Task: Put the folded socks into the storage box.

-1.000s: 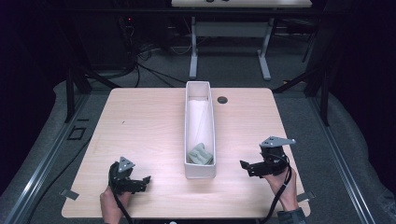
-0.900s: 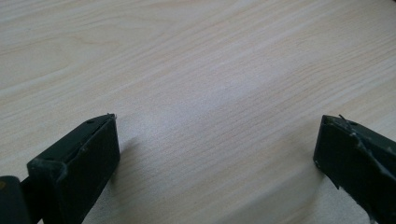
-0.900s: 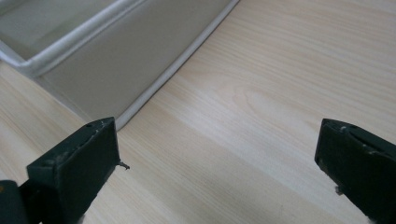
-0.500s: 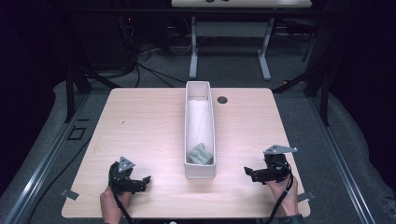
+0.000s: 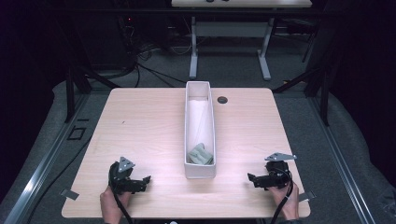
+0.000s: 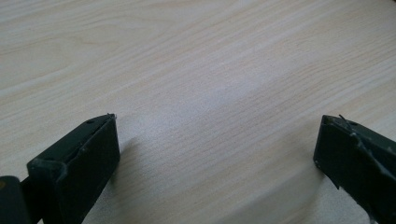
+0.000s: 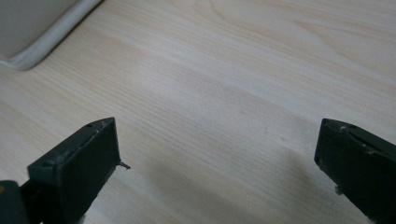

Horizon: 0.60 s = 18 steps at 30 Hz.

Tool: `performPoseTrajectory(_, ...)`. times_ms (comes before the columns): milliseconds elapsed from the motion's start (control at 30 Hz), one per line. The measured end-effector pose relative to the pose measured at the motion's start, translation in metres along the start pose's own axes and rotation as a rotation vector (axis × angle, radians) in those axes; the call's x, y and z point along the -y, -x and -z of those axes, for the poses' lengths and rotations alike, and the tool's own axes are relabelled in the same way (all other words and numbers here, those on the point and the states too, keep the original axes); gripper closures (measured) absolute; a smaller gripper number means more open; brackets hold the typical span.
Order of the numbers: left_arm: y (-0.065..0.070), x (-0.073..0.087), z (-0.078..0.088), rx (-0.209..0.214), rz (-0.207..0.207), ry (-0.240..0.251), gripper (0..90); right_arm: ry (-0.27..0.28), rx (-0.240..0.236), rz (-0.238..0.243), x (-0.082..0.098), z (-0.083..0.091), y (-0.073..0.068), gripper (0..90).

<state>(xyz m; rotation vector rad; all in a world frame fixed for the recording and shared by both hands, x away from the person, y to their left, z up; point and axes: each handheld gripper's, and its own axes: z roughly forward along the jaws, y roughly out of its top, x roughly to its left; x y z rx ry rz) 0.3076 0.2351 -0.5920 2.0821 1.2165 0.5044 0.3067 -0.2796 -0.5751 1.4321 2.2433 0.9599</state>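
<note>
A long white bin (image 5: 200, 169) stands lengthwise in the middle of the wooden table (image 5: 149, 126). A pale green object (image 5: 200, 154) lies inside it at the near end. My left gripper (image 5: 145, 179) rests low on the table near the front left, open, with bare wood between its jaws (image 6: 217, 135). My right gripper (image 5: 251, 178) sits near the front right, pointing toward the bin, open and holding nothing (image 7: 217, 144). A rounded corner of the bin (image 7: 42, 28) shows at the top left of the right gripper view.
A dark round cable hole (image 5: 222, 99) sits in the table right of the bin's far end. Beyond the table stand another desk's legs (image 5: 193, 51) and cables on the grey floor. A hand (image 5: 111, 207) holds each gripper at the near edge.
My right gripper has come down and back toward the near table edge. The left gripper has stayed put.
</note>
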Motion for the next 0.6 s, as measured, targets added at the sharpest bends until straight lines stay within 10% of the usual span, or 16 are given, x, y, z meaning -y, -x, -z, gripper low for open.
performPoseTrajectory(600,0.0000,0.0000,-0.0001,0.000,-0.001,0.001,0.1,0.000,0.075,0.052,0.0098,-0.0073,-0.0029,0.0)
